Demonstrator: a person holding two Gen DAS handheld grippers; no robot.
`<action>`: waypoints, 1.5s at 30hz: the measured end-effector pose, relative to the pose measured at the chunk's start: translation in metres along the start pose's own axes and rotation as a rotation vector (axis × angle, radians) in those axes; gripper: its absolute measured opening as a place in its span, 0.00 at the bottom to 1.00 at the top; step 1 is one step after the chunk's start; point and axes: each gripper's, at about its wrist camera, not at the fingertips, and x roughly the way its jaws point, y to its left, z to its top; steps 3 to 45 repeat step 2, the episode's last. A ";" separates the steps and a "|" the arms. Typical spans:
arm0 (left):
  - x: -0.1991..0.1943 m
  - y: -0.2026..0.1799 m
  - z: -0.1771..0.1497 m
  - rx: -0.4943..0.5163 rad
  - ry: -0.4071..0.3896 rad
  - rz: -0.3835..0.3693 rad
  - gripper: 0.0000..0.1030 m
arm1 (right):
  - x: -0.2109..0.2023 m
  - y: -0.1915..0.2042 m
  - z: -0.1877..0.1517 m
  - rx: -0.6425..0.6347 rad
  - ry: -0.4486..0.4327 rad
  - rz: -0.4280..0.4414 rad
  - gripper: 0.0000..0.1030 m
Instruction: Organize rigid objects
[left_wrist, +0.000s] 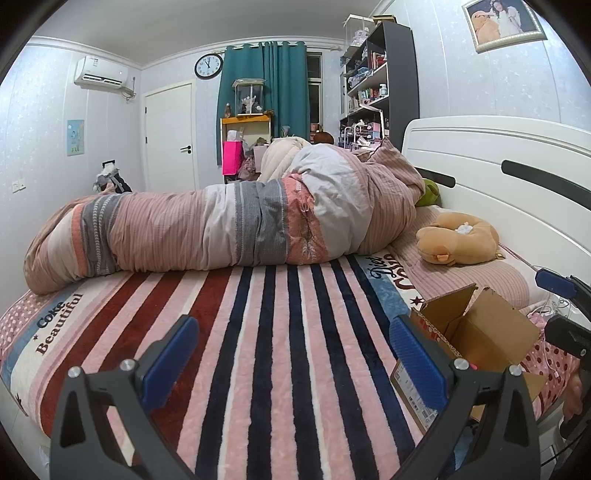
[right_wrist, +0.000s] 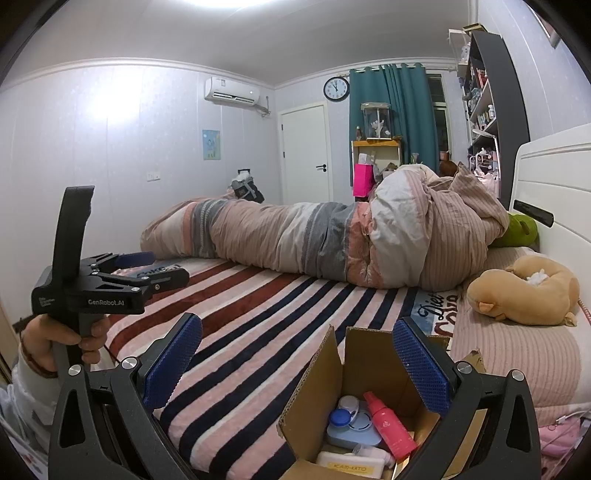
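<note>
My right gripper (right_wrist: 297, 363) hangs over the near edge of the bed (right_wrist: 258, 314), fingers (right_wrist: 421, 365) spread wide, nothing between them. Directly below and between them sits the open cardboard box (right_wrist: 321, 387), flaps up, resting on the striped blanket (left_wrist: 280, 332) near the bed's near edge, toward the headboard end. Inside it I see a pink bottle (right_wrist: 389, 424), a pale blue case (right_wrist: 354, 430) with a blue round cap (right_wrist: 340, 418) lying on it, and a cream box (right_wrist: 349, 467) with yellow lettering at the front.

My left gripper (left_wrist: 295, 354) is held above the blanket, farther from the headboard; fingers (left_wrist: 170, 358) wide, empty. The right wrist view shows it from the side, gripped by my left hand (right_wrist: 62, 343).

Farther in, a tan plush toy (left_wrist: 458, 240) lies on the pink pillow area beside the white headboard (left_wrist: 498, 158). A rolled quilt (left_wrist: 221, 225) runs along the far side of the bed.
</note>
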 end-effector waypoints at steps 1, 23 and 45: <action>0.000 0.001 0.000 0.000 0.002 0.000 1.00 | 0.000 0.000 -0.001 0.000 0.001 0.000 1.00; 0.000 0.000 0.000 0.000 0.003 -0.002 1.00 | 0.000 0.001 -0.001 0.001 0.001 -0.002 1.00; 0.000 0.000 0.000 0.000 0.003 -0.002 1.00 | 0.000 0.001 -0.001 0.001 0.001 -0.002 1.00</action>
